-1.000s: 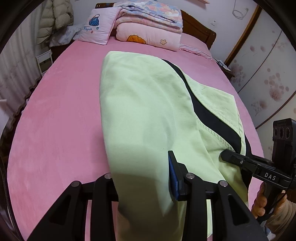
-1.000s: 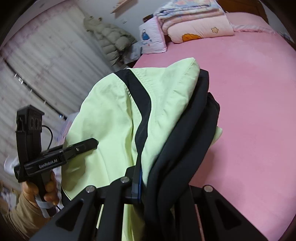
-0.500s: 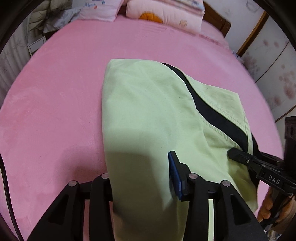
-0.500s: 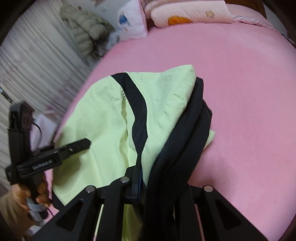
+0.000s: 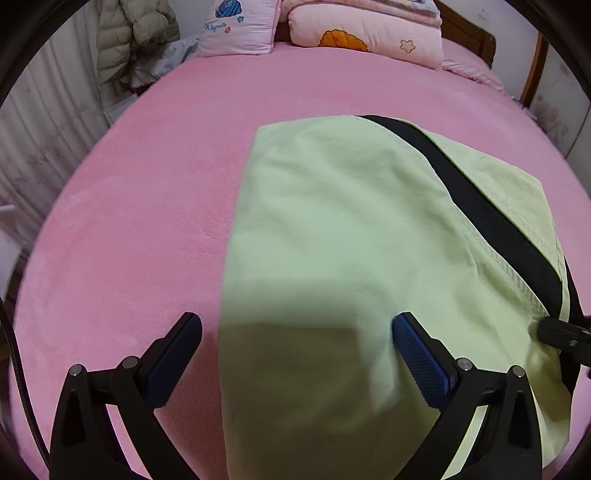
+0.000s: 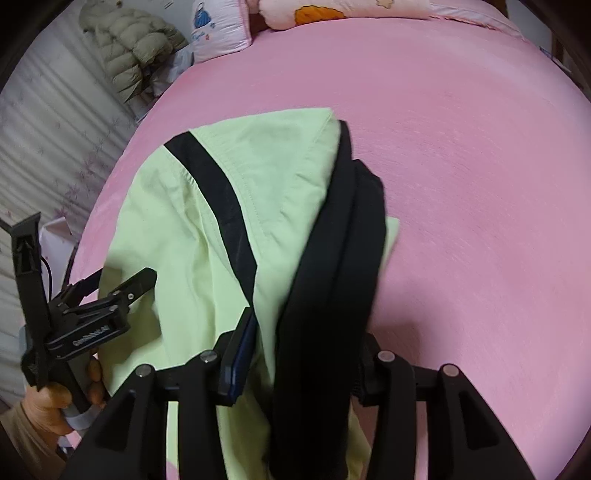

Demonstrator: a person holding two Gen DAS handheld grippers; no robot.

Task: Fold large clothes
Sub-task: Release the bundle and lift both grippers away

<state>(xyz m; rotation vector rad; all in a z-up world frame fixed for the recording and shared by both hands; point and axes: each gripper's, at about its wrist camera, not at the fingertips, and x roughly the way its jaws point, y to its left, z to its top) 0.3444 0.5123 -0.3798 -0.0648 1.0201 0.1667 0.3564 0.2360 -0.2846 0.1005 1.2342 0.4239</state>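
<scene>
A light green garment (image 5: 332, 240) with a black stripe (image 5: 480, 206) lies folded on the pink bed (image 5: 129, 221). My left gripper (image 5: 295, 332) hangs low over its near edge, jaws opening wide. One finger is over the bed and the other over the cloth, and neither pad presses. In the right wrist view the garment (image 6: 177, 221) has a thick black fold (image 6: 343, 258) running between the jaws of my right gripper (image 6: 303, 362). Those jaws are opening, and the cloth lies loose between them. The left gripper (image 6: 118, 277) shows at the left, held by a hand (image 6: 48, 398).
Pillows (image 5: 236, 26) and a folded quilt (image 5: 369, 33) sit at the head of the bed against a wooden headboard (image 5: 469, 33). A puffer jacket (image 6: 136, 48) is piled beside the bed at the far left. Bare pink bed surrounds the garment on both sides.
Both grippers came down toward the bed and the garment settled flat. The left jaws, shut on the cloth earlier, now stand wide apart. The right jaws have widened around the black fold.
</scene>
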